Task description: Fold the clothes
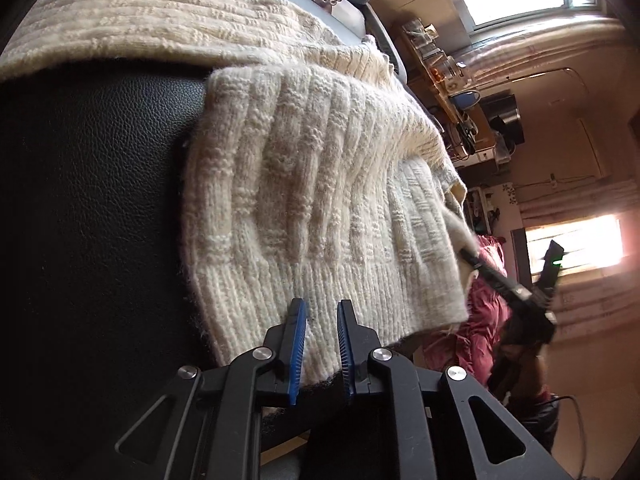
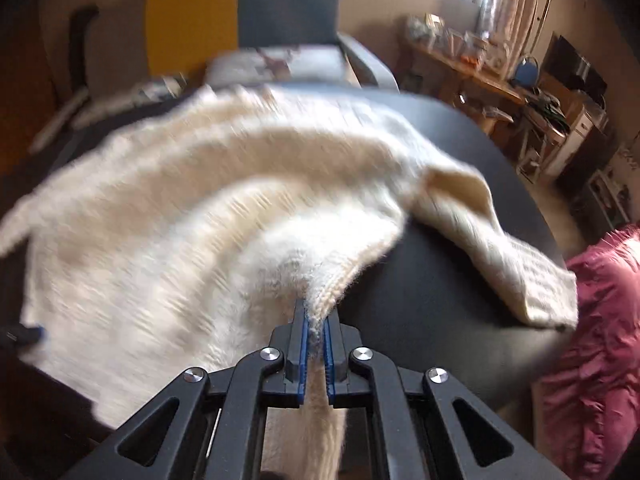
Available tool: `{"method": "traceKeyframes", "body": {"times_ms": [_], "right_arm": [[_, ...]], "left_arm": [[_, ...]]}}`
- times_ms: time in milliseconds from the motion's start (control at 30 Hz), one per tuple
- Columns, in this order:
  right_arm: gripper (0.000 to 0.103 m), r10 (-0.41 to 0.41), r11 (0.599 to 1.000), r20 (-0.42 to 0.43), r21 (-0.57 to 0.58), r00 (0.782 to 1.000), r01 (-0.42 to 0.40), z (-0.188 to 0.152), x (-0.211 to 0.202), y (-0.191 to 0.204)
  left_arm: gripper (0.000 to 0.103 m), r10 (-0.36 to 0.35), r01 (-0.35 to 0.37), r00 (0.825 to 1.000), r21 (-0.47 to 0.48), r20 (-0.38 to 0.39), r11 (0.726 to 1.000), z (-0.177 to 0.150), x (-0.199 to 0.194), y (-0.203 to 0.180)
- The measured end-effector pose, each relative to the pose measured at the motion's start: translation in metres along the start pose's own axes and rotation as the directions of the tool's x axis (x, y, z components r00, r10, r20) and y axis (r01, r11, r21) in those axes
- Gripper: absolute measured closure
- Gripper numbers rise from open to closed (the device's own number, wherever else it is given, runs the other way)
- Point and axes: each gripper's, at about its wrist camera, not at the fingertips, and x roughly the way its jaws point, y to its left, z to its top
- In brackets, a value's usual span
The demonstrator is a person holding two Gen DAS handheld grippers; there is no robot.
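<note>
Cream knit sweater (image 1: pixel 304 184) sprawls over the black surface (image 1: pixel 92 184), ribbed hem hanging off the near edge. Right gripper (image 2: pixel 316 320) has its jaws pinching a raised hem edge; left gripper (image 1: pixel 322 320) sits at the hem, jaws spread. Bare black surface lies open to the sweater's right, a pink garment (image 2: pixel 592 352) beyond the edge.

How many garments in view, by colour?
Cream knit sweater: 1, spread on the black table, its edge pinched in the right gripper
Pink-red garment: 1, bunched beside the table
Total: 2
</note>
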Motion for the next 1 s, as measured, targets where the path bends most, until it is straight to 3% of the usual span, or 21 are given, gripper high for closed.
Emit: {"method": "traceKeyframes", "body": {"times_ms": [100, 133, 233, 300, 367, 433, 500, 600, 667, 800, 967, 1000], "right_arm": [[0.089, 0.094, 0.988, -0.016, 0.128, 0.995, -0.091, -0.004, 0.017, -0.017], [0.081, 0.091, 0.985, 0.012, 0.148, 0.996, -0.092, -0.004, 0.012, -0.022], [0.08, 0.036, 0.985, 0.121, 0.162, 0.992, -0.055, -0.001, -0.012, -0.03], [0.08, 0.037, 0.984, 0.191, 0.162, 0.981, -0.069, 0.003, -0.027, -0.025], [0.079, 0.071, 0.984, 0.228, 0.144, 0.971, -0.105, 0.01, -0.036, -0.001], [0.079, 0.111, 0.984, 0.237, 0.108, 0.965, -0.14, 0.018, -0.036, 0.022], [0.079, 0.154, 0.984, 0.219, 0.054, 0.963, -0.169, 0.019, -0.027, 0.048], [0.079, 0.221, 0.975, 0.167, -0.016, 0.961, -0.222, 0.024, -0.007, 0.091], [0.079, 0.251, 0.968, 0.131, -0.061, 0.959, -0.245, 0.029, 0.005, 0.119], [0.079, 0.302, 0.948, 0.081, -0.124, 0.95, -0.291, 0.039, 0.015, 0.159], [0.079, 0.356, 0.923, 0.06, -0.176, 0.933, -0.341, 0.061, 0.014, 0.187], [0.079, 0.365, 0.919, 0.057, -0.184, 0.929, -0.35, 0.067, 0.014, 0.191]], "left_arm": [[0.086, -0.029, 0.03, 0.999, -0.015, 0.043, 0.999, 0.005, -0.022, 0.001], [0.086, -0.022, 0.024, 0.996, -0.024, 0.091, 0.999, 0.009, -0.042, 0.006], [0.079, 0.042, -0.026, 0.968, -0.069, 0.247, 0.997, 0.019, -0.105, 0.025], [0.072, 0.2, -0.159, 0.914, -0.14, 0.354, 0.977, 0.023, -0.154, 0.047], [0.069, 0.349, -0.265, 0.833, -0.244, 0.429, 0.933, 0.021, -0.203, 0.077], [0.067, 0.46, -0.312, 0.758, -0.361, 0.463, 0.879, 0.018, -0.246, 0.112], [0.066, 0.539, -0.333, 0.71, -0.459, 0.453, 0.824, 0.016, -0.277, 0.145], [0.065, 0.623, -0.344, 0.677, -0.58, 0.392, 0.738, 0.011, -0.302, 0.195], [0.065, 0.609, -0.297, 0.699, -0.623, 0.374, 0.724, 0.01, -0.307, 0.221], [0.064, 0.58, -0.278, 0.737, -0.627, 0.346, 0.728, 0.022, -0.296, 0.241], [0.058, 0.593, -0.355, 0.749, -0.577, 0.295, 0.735, 0.052, -0.269, 0.246], [0.051, 0.593, -0.365, 0.752, -0.567, 0.289, 0.739, 0.057, -0.265, 0.245]]}}
